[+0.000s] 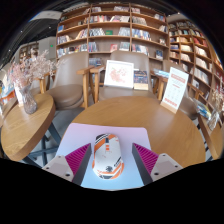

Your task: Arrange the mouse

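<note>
The claw [108, 160] stands apart, straddling the white-and-orange mouse [108, 156]. The mouse rests at six o'clock on the pale mouse mat [90, 138] atop the round worktop [150, 112], likely lined up for gripping.

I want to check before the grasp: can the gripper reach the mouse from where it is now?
Probably yes. The mouse lies on the mouse mat between the open gripper fingers, a gap at each side, nothing in between.

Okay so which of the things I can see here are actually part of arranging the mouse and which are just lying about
Part of the job:
mouse, white and orange, between the open tongs
mouse mat, pale, under the mouse

Just lying about:
vase of flowers on the side table
display books beyond the round table
bookshelves
</note>
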{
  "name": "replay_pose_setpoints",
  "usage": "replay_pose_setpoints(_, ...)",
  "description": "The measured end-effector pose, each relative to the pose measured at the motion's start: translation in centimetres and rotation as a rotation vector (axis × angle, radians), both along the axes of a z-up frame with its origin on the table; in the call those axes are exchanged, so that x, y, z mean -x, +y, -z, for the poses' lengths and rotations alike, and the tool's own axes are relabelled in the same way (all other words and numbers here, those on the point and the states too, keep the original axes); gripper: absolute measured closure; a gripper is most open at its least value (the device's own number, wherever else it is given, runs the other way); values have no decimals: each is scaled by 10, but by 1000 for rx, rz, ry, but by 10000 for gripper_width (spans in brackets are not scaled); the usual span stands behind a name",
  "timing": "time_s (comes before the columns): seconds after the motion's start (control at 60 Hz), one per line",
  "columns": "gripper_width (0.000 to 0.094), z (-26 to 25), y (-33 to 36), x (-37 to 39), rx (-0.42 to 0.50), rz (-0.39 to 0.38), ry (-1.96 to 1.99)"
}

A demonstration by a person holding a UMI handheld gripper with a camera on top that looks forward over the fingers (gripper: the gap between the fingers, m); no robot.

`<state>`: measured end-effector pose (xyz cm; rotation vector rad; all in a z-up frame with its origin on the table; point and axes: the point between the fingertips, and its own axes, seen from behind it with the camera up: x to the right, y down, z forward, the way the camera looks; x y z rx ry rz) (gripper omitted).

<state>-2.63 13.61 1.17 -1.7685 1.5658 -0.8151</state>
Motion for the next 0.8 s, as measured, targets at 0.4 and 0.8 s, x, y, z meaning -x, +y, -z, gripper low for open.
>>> replay_pose_setpoints(0.4,86,-62,-42,182,35,18,-102)
replay_pose_setpoints(0.8,81,-57,-65,245,82,36,-123)
